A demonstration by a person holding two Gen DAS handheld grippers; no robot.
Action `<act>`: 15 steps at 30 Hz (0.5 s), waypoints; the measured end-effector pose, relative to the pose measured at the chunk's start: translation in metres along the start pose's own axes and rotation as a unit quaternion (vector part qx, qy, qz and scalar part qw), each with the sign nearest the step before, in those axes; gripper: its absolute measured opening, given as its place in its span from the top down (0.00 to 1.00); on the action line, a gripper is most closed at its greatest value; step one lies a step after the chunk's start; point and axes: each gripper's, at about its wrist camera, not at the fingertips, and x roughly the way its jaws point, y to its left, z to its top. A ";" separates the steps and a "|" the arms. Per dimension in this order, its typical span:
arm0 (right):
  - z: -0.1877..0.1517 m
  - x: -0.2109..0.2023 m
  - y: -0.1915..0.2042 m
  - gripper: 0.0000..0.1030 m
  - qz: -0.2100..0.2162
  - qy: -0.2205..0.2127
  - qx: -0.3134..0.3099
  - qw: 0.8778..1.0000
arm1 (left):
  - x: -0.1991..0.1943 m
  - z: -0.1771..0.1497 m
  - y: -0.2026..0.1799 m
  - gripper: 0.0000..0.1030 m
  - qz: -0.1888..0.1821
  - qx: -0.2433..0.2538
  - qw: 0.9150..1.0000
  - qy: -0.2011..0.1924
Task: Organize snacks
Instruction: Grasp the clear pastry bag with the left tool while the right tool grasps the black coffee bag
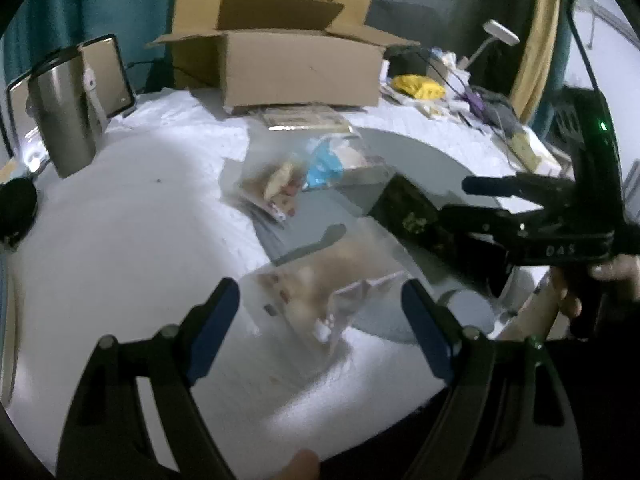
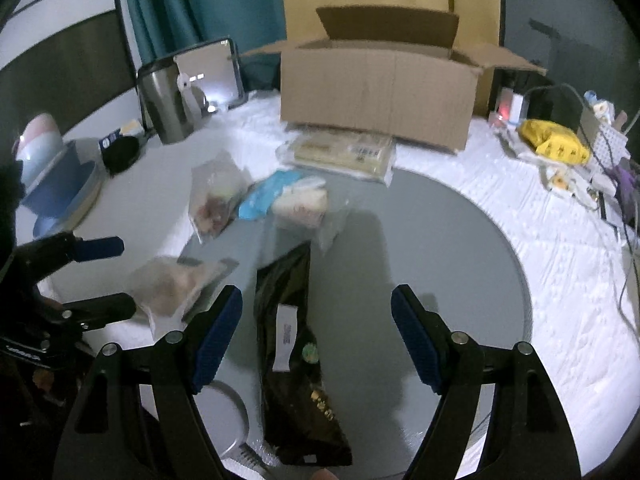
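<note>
A lived-in home room: teal curtain, steel kettle, open cardboard box on a cluttered white-clothed table.

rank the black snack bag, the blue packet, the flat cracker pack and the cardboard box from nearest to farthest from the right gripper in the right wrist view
From the right gripper, nearest first:
1. black snack bag, lying between the open fingers.
2. blue packet, ahead and slightly left, mid-table.
3. flat cracker pack, farther ahead, just in front of the box.
4. cardboard box, open, at the back of the table.
</note>
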 end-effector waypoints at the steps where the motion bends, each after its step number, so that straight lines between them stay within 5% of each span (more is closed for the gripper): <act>1: -0.001 0.002 0.000 0.23 0.000 0.004 0.001 1.000 | 0.003 0.000 0.000 0.18 0.004 0.004 1.000 0.004; 11: -0.008 0.020 0.002 0.23 0.022 0.028 -0.004 0.999 | 0.039 0.015 0.005 0.18 0.008 -0.004 1.000 0.028; 15: -0.011 0.027 0.003 0.35 0.024 0.034 -0.010 0.999 | 0.048 0.013 0.010 0.18 0.001 -0.025 0.999 0.034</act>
